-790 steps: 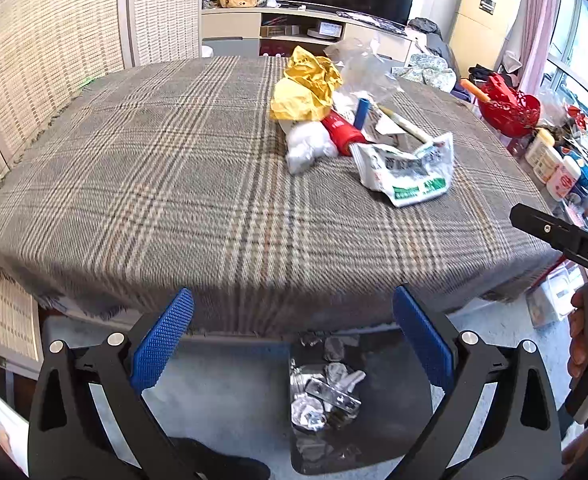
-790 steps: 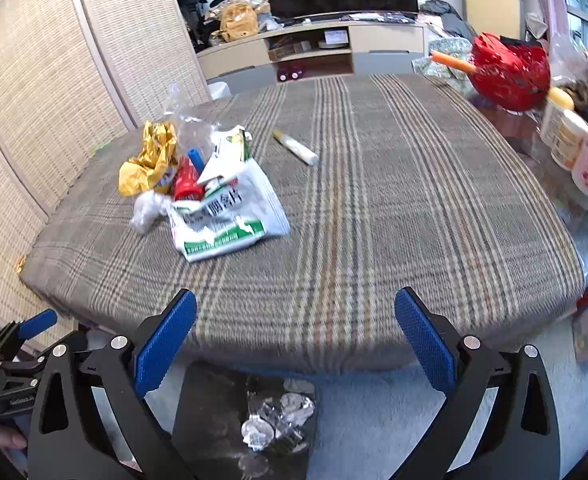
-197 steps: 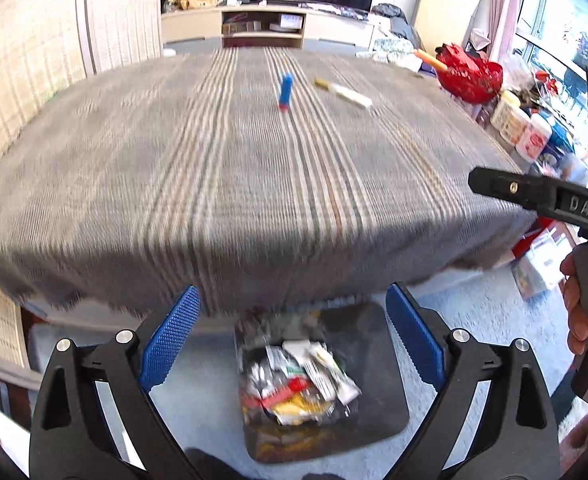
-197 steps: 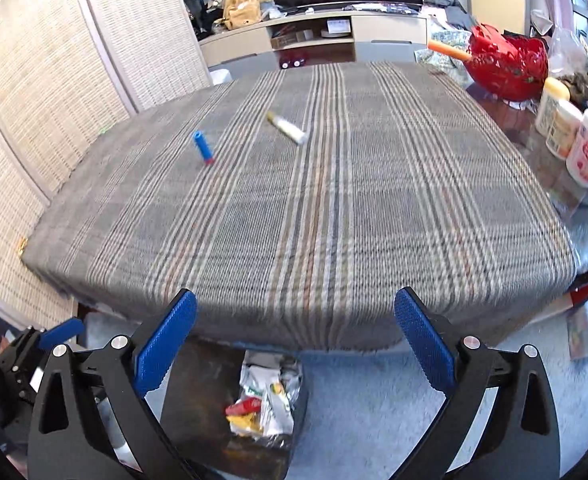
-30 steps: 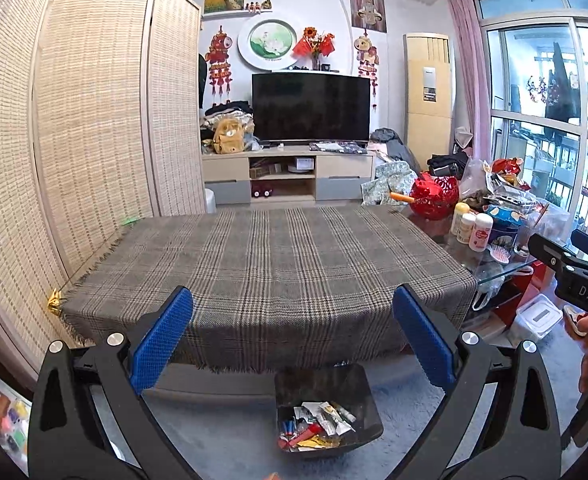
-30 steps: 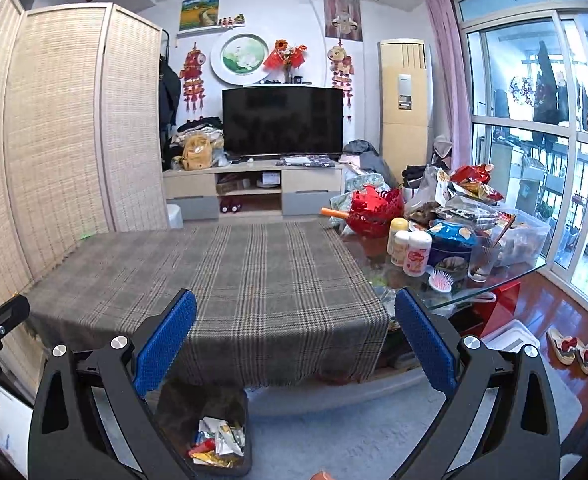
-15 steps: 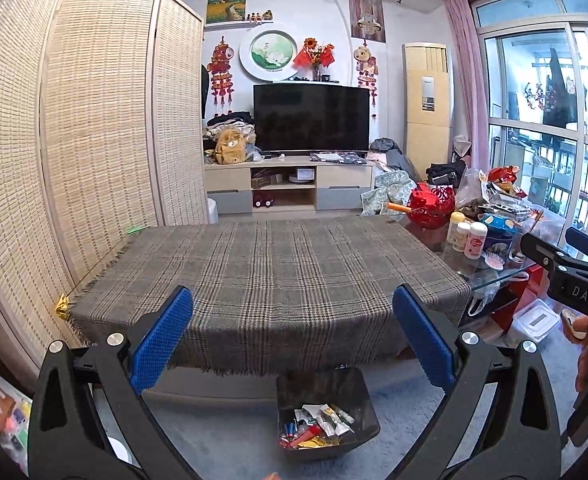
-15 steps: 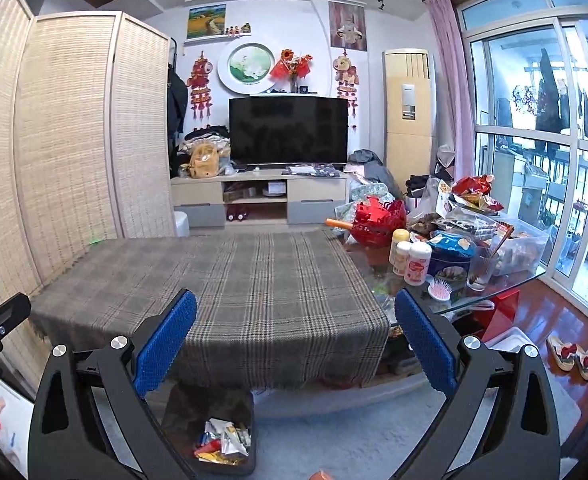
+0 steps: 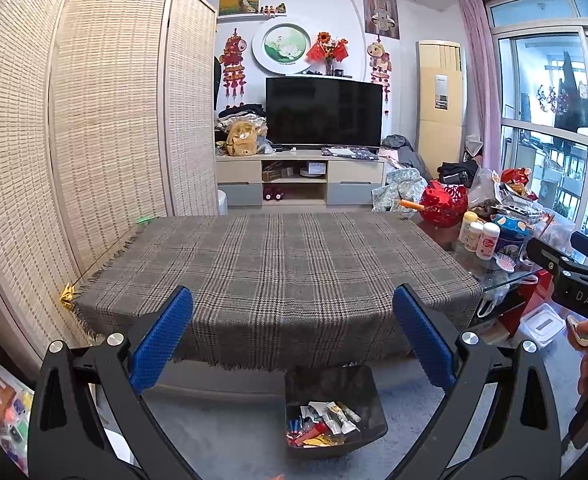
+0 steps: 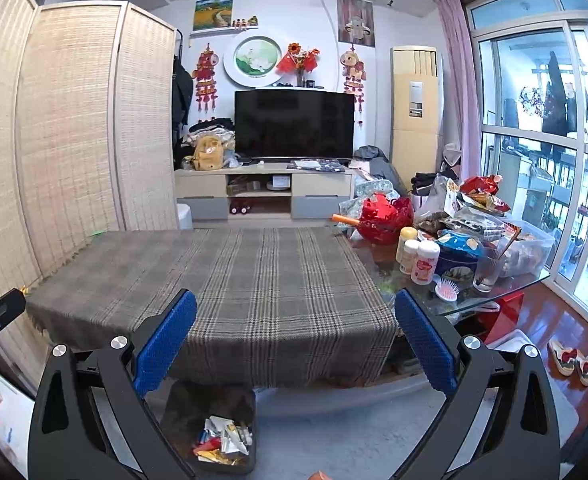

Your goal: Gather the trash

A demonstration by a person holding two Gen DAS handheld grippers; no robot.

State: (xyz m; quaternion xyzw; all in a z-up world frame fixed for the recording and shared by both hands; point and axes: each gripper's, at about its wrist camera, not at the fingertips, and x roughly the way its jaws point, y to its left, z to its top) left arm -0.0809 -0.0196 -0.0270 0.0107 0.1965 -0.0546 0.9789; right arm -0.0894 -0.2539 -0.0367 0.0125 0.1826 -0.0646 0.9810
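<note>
Bare plaid tablecloth [image 9: 278, 264], clutter of bottles [image 10: 417, 256] crowding its right edge, bin [image 9: 333, 412] below front edge.

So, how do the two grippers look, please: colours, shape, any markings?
Both are alike: the left gripper and the right gripper each have two black plastic arms with triangular cut-outs, silver screws, and blue ribbed pads on the fingers. In the left view, the right gripper's black side shows white letters "DAS".
</note>
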